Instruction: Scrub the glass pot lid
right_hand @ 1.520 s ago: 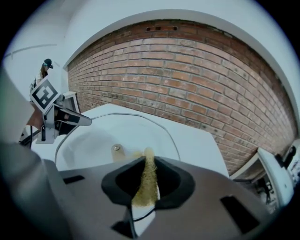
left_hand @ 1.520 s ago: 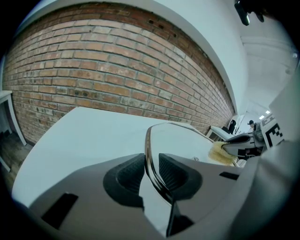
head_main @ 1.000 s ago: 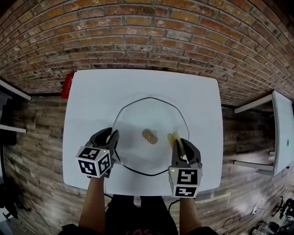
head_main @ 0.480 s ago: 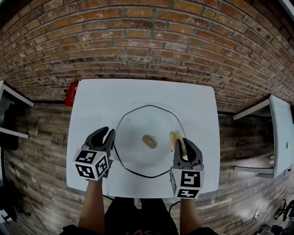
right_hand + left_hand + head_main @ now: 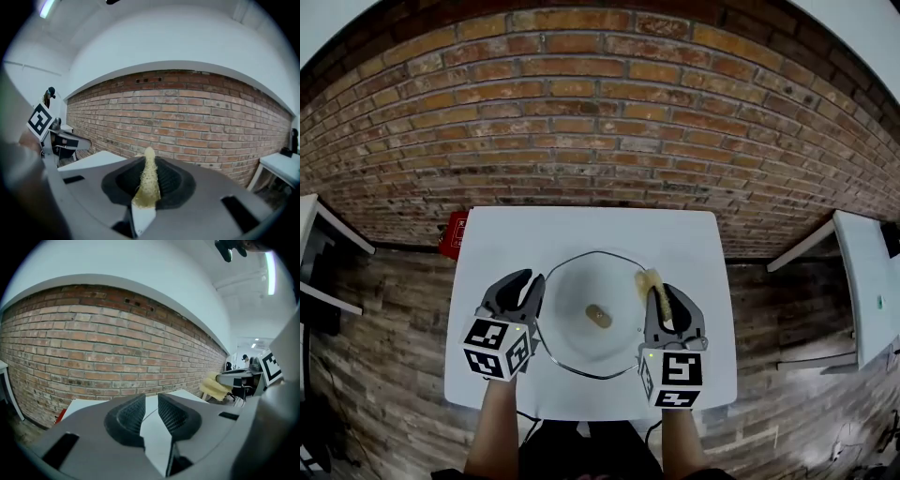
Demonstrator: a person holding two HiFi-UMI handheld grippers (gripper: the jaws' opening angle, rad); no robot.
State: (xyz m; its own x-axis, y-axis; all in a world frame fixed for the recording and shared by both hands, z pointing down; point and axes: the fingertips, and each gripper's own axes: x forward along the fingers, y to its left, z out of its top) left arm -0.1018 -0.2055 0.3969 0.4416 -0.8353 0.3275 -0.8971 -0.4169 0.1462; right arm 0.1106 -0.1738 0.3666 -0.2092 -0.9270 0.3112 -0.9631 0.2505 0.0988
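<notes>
The glass pot lid (image 5: 579, 281) lies flat on the white table (image 5: 581, 230), its tan knob (image 5: 598, 316) in the middle. My left gripper (image 5: 528, 282) is at the lid's left rim. Its jaws are closing, and in the left gripper view (image 5: 150, 414) a narrow gap still separates the ribbed pads. Only table and a thin dark rim line show through that gap. My right gripper (image 5: 661, 293) is over the lid's right side, shut on a yellow scrubbing sponge (image 5: 650, 280). In the right gripper view the sponge (image 5: 149, 183) stands up between the pads.
A brick wall (image 5: 600, 122) runs behind the table. A red object (image 5: 455, 234) sits by the table's far left corner. Other white tables stand at the left (image 5: 323, 230) and right (image 5: 862, 272) over a wooden floor.
The head view has drawn back and shows more wall. The right gripper has carried the sponge farther from me along the lid's right side. The left gripper stays at the left rim.
</notes>
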